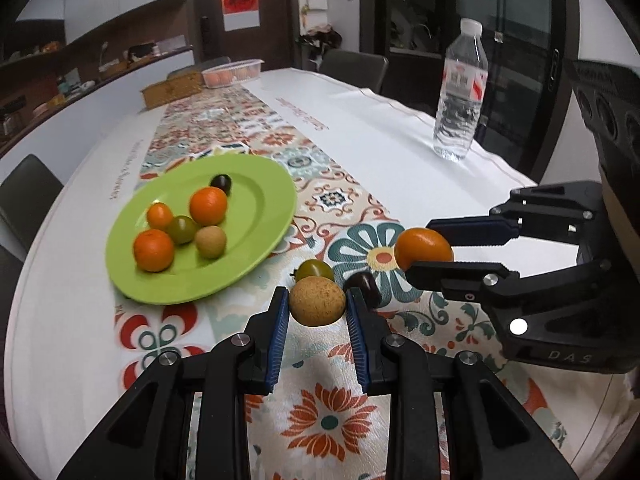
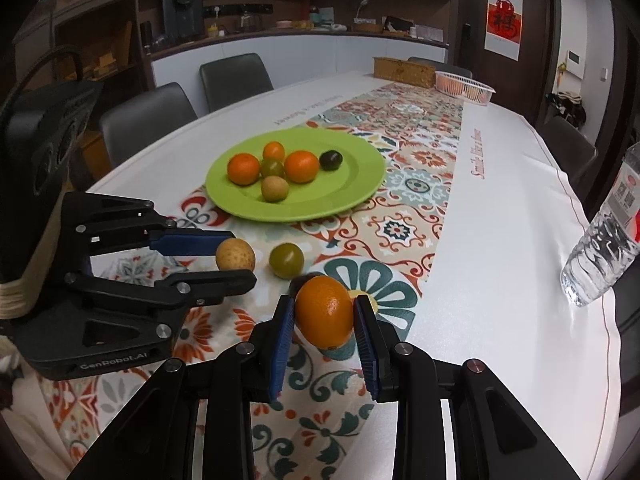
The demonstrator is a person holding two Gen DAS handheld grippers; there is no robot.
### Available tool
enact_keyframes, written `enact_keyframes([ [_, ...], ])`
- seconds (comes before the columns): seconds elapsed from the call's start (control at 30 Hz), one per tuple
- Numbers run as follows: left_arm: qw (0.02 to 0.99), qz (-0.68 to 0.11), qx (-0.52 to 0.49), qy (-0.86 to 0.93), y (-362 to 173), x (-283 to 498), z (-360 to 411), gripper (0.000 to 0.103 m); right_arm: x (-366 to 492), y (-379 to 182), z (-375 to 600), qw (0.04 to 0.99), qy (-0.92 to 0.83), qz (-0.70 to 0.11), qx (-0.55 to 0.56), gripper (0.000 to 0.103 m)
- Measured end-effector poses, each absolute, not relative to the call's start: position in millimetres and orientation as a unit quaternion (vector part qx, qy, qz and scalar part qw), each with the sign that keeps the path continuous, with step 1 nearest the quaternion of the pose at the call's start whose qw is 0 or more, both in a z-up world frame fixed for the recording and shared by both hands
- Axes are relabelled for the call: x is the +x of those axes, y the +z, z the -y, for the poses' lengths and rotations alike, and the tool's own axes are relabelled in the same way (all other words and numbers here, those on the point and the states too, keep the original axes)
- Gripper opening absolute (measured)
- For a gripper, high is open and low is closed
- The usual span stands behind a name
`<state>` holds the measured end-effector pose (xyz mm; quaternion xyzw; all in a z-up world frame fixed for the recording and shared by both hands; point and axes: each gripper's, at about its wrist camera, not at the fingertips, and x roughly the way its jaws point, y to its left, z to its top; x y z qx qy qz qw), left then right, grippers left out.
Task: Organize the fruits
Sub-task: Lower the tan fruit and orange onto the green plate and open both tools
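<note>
The left gripper [image 1: 318, 300] is pinching a tan fruit [image 1: 317, 300] between its nearly closed fingers, while the right gripper [image 2: 325, 312] is squeezing an orange [image 2: 325, 311] the same way. Beyond both sets of fingertips a green plate [image 2: 360, 178] is holding six fruits, with a green tomato [image 2: 286, 260] lying loose between.

The green plate [image 2: 362, 184] looks smooth and shiny. The tablecloth [image 2: 500, 240] is soft cloth. The water bottle [image 1: 460, 92] is clear plastic. The brown fruit [image 1: 317, 300] looks rough.
</note>
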<state>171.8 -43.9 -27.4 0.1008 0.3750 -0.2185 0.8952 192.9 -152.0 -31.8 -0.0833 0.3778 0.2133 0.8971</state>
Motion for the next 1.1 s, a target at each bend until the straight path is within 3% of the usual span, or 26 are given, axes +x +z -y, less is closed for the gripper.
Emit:
enact_keyframes([
  [0.63, 0.928, -0.321, 0.069, -0.173, 20.2, 158.6, 10.4, 0.029, 192.4, 14.7, 132.0, 0.919, 0.220, -0.320, -0.065, 0.031],
  [1.1, 0.937, -0.306, 0.063, -0.155, 40.3, 199.4, -8.2, 0.029, 235.5, 35.8, 115.7, 0.923, 0.226, -0.307, -0.045, 0.031],
])
